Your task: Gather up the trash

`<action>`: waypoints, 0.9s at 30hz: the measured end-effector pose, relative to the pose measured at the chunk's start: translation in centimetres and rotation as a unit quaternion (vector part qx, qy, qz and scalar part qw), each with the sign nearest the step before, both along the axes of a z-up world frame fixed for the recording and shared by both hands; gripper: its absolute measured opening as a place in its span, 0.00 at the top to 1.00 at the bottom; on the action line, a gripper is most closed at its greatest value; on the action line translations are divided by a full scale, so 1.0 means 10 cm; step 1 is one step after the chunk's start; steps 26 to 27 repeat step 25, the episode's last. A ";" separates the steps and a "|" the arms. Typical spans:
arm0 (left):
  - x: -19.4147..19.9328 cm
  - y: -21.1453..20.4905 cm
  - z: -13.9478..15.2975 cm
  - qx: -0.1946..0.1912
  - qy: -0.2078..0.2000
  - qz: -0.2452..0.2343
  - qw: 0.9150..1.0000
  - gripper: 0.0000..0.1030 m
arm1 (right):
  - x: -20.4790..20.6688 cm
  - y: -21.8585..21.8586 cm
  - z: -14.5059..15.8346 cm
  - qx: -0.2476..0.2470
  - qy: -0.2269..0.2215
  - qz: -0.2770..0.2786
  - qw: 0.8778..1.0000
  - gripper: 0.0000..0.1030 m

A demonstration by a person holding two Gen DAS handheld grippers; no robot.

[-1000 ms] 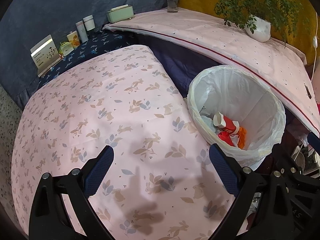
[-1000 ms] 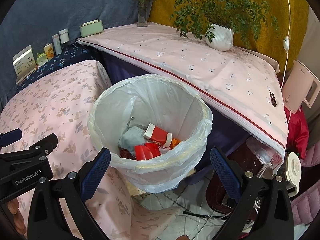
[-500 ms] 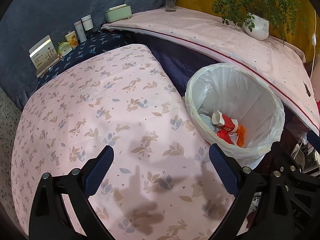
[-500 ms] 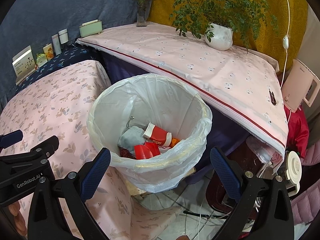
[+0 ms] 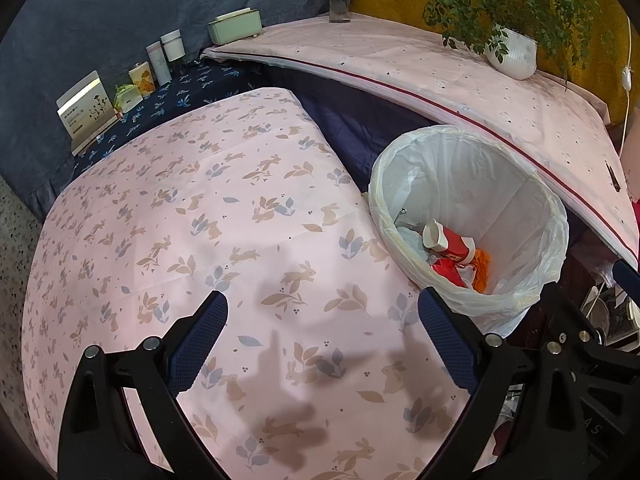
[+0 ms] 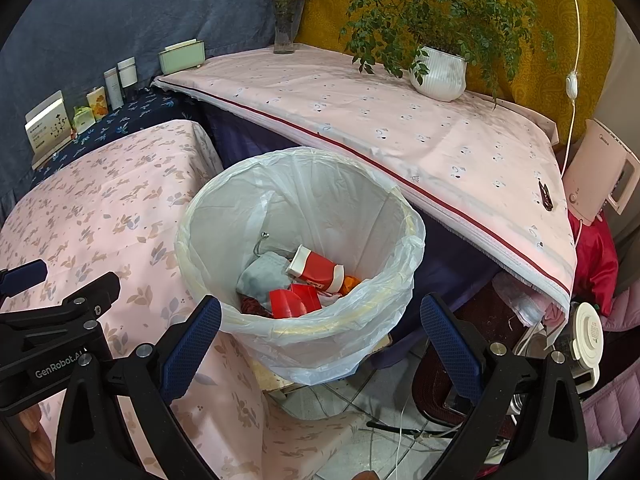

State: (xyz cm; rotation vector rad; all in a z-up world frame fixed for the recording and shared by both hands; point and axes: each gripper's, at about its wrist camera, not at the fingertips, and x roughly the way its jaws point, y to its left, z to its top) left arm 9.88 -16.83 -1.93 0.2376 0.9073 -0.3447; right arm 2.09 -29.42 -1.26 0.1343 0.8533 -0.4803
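Trash (image 5: pixel 452 246) sits in bin (image 5: pixel 556 216) beside tabletop (image 5: pixel 192 216). Left view: your left gripper (image 5: pixel 322 316) wide, empty; view has drifted slightly, cloth bare. Right view: right gripper (image 6: pixel 320 318) wide, empty over bin, barely moved. Collection looks done.

My left camera looked down close over the rabbit-print cloth (image 5: pixel 224 216), bin (image 5: pixel 468 220) at its right; my right camera faced the same bin (image 6: pixel 300 240) from nearer, centred.

Potted plant (image 6: pixel 439 74), flower vase (image 6: pixel 285 28), tissue box (image 6: pixel 182 56).
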 end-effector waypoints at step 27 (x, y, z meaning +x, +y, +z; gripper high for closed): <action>-0.01 0.01 -0.01 0.000 -0.001 0.002 1.000 0.11 | -0.03 -0.01 0.04 0.000 -0.006 -0.005 1.000 0.07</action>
